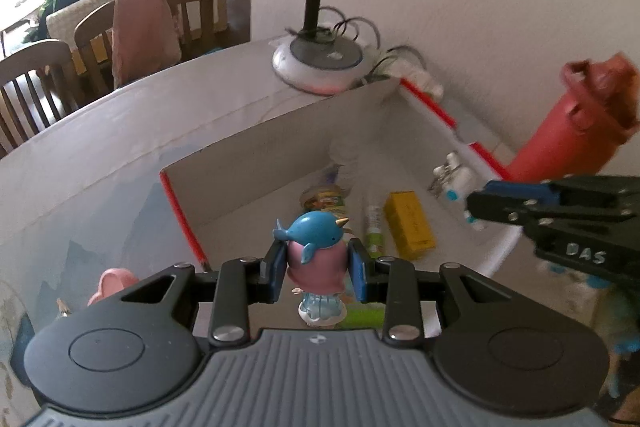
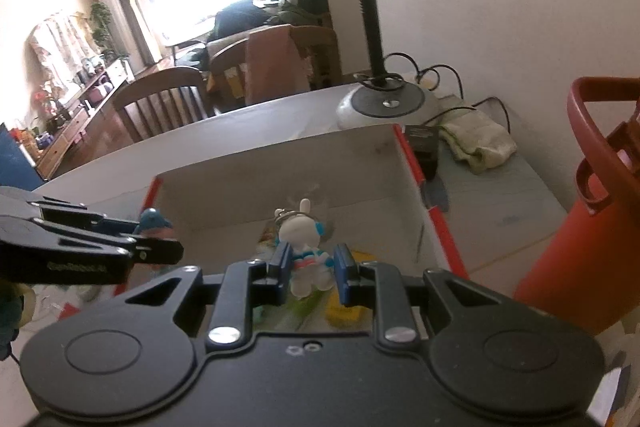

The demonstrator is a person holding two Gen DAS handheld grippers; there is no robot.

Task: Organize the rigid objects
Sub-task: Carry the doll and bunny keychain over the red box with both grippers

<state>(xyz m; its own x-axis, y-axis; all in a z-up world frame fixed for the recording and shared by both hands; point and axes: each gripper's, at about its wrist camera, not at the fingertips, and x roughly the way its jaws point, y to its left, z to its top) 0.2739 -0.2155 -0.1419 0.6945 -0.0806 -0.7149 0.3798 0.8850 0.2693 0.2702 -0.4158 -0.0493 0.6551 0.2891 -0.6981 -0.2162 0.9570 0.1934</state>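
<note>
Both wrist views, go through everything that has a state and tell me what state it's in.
Left gripper: shut on the narwhal figure, above the box.
Right gripper: shut on the rabbit keychain.
Cardboard box: open, items inside.
Yellow pack: lying flat in the box.
Red bin: upright, lid raised.

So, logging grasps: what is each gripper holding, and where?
Left gripper: blue-hatted pink figurine, by its head. Right gripper: white rabbit keychain figure, by its torso.

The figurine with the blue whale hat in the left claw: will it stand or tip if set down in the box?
The figurine probably tips: big head, small feet. It looks rigid, glossy plastic, so it may slip.
</note>
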